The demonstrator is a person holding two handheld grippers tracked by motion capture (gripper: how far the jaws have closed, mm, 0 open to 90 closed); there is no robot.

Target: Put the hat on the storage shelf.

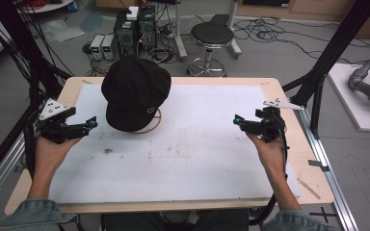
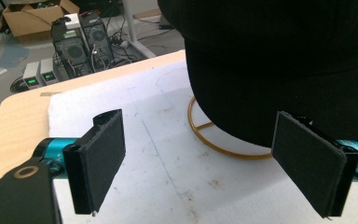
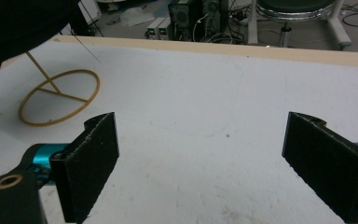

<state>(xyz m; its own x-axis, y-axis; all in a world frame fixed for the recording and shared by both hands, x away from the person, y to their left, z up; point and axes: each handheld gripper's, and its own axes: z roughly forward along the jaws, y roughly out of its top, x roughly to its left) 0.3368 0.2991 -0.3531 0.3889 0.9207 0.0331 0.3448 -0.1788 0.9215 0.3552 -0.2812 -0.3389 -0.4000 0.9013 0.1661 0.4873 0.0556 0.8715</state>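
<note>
From the high view, a black cap point(image 1: 136, 92) sits on a gold wire stand point(image 1: 155, 126) toward the far left of the white mat point(image 1: 197, 159), which covers most of the light wooden table point(image 1: 274, 84). The left gripper point(image 1: 90, 124) is held low at the mat's left edge, its tips pointing right toward the cap and stopping just short of it. The right gripper point(image 1: 236, 120) is held over the right part of the mat, tips pointing left, well apart from the cap, with bare mat between them. Beyond the far edge of the table stand a round black stool point(image 1: 212, 36) and two computer towers point(image 1: 135, 29) on the floor. In the left gripper view, the two black jaws stand wide apart with nothing between them; the cap point(image 2: 279, 56) fills the upper right, hanging over the stand's ring point(image 2: 214, 142), and the right-hand pad sits just below the cap's lower edge without clearly touching it. In the right gripper view, the jaws are likewise spread wide and empty over bare mat point(image 3: 205, 116); the stand's ring point(image 3: 58, 95) with its crossbars and slanted stem lies at the far left, and the dark edge of the cap point(image 3: 18, 28) hangs in the upper left corner.
</note>
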